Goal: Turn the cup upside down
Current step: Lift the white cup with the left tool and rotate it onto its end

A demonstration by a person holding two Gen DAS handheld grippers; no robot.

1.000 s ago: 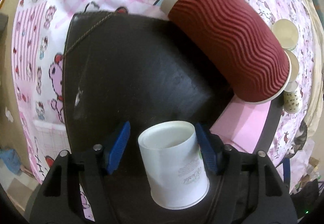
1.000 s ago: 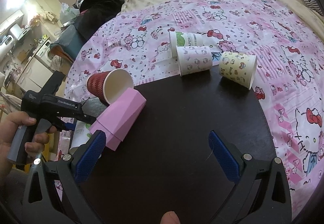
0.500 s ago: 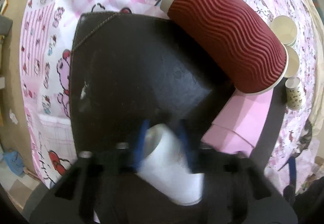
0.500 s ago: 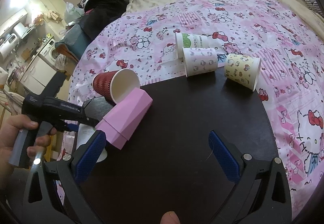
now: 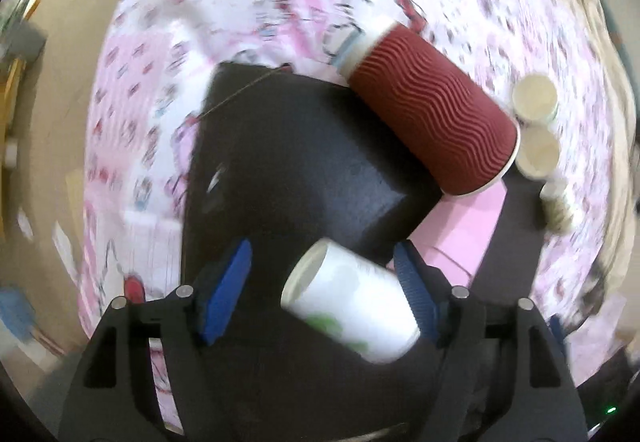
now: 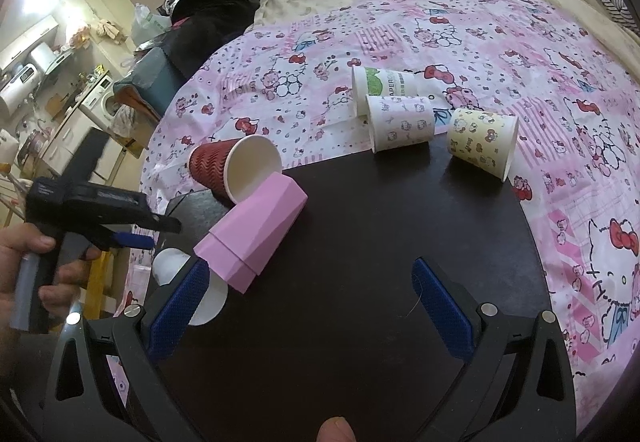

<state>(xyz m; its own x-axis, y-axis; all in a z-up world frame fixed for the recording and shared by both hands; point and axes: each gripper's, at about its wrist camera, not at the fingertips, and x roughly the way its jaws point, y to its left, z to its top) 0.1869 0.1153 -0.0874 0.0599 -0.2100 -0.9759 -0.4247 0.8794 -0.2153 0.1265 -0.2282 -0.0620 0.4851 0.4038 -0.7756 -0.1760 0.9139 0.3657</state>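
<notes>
White cup (image 5: pixel 352 306), tilted on its side between spread left gripper (image 5: pixel 324 286) fingers; right gripper (image 6: pixel 316 306) spread, holding nothing, over dark table (image 6: pixel 360 242).

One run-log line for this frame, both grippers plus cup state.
left gripper: open | white cup: tilted between fingers, not gripped, not inverted | right gripper: open, idle over dark table
</notes>
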